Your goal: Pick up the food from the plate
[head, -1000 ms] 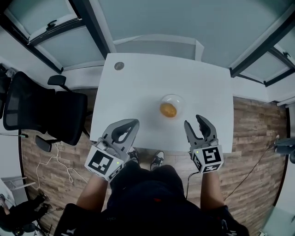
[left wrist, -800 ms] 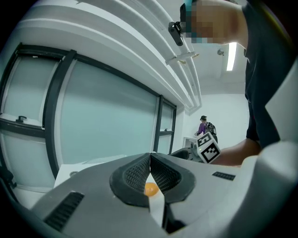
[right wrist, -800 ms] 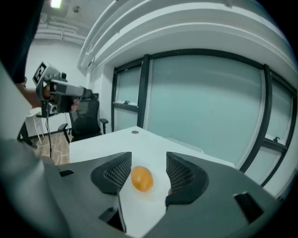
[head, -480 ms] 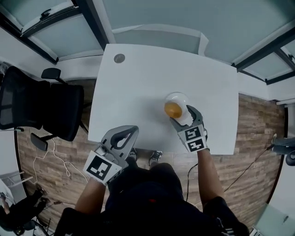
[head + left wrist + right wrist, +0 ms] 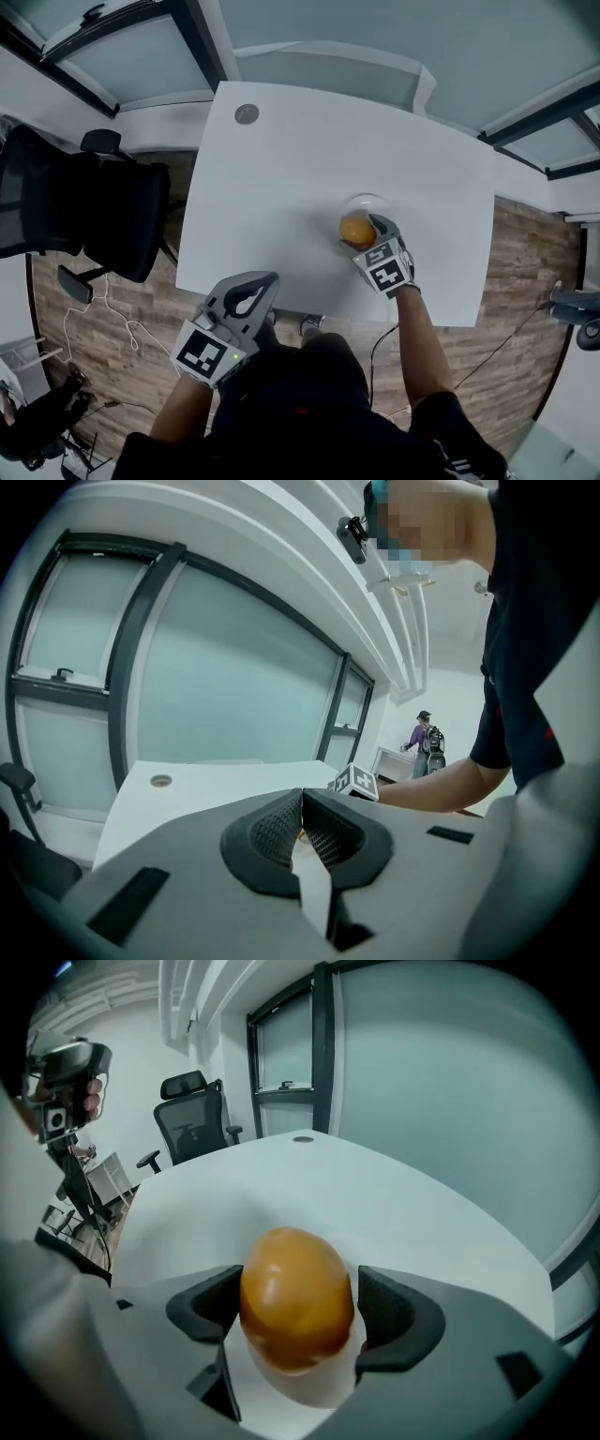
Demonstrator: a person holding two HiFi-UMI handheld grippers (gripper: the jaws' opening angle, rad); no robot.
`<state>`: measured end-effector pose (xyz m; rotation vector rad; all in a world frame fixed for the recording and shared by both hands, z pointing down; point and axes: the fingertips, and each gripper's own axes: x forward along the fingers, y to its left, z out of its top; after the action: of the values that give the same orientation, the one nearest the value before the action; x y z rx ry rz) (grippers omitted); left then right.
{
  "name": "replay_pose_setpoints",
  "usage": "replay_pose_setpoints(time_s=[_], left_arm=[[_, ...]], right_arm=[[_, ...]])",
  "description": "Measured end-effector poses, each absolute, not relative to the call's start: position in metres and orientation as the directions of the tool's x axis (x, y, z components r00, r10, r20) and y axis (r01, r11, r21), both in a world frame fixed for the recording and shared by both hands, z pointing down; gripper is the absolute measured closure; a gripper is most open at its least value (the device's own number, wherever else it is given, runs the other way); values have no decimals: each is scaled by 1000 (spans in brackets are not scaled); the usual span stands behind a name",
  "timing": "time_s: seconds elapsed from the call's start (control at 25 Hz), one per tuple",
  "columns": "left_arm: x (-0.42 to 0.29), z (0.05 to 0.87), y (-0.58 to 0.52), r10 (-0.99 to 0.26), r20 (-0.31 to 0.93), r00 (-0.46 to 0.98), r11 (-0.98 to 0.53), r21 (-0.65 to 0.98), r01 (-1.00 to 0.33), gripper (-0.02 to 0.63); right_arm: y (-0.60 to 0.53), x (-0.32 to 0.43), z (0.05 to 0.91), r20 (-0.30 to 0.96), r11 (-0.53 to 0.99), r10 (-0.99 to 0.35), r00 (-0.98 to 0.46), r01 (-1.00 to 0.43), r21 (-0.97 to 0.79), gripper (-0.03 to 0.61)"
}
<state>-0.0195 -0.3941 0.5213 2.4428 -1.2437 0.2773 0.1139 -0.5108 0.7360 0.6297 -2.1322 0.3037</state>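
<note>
An orange, egg-shaped piece of food (image 5: 356, 230) (image 5: 296, 1297) lies on a small clear plate (image 5: 367, 200) on the white table (image 5: 281, 169), towards its right front. My right gripper (image 5: 367, 236) (image 5: 300, 1309) reaches over the plate with the food between its jaws. The jaws are opening and stand wide, with a gap showing at the right pad (image 5: 386, 1312). My left gripper (image 5: 266, 279) (image 5: 302, 822) hangs off the table's front edge at the left, its jaws shut together on nothing.
A round grommet (image 5: 247, 113) sits near the table's far left corner. A black office chair (image 5: 84, 216) stands left of the table on the wooden floor. Glass partitions run behind the table. Another person (image 5: 424, 738) stands far off in the left gripper view.
My right gripper has moved forward from the table's front edge to the plate and now has the food between wider jaws. The left gripper has stayed put, shut.
</note>
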Motion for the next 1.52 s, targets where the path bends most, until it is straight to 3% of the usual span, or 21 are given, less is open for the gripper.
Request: replay_pose_setpoints(time_s=[0.44, 0.88, 1.52], left_arm=[[-16, 514, -396, -726, 333, 601, -560, 221, -799, 591], [-5, 471, -391, -718, 242, 652, -631, 169, -758, 591], [-38, 363, -391, -766, 75, 638, -640, 9, -769, 591]], right_arm=[[-514, 117, 700, 725, 785, -432, -537, -619, 10, 216], [-493, 124, 559, 466, 653, -679, -567, -756, 32, 216], [-420, 159, 367, 93, 482, -875, -475, -873, 81, 216]])
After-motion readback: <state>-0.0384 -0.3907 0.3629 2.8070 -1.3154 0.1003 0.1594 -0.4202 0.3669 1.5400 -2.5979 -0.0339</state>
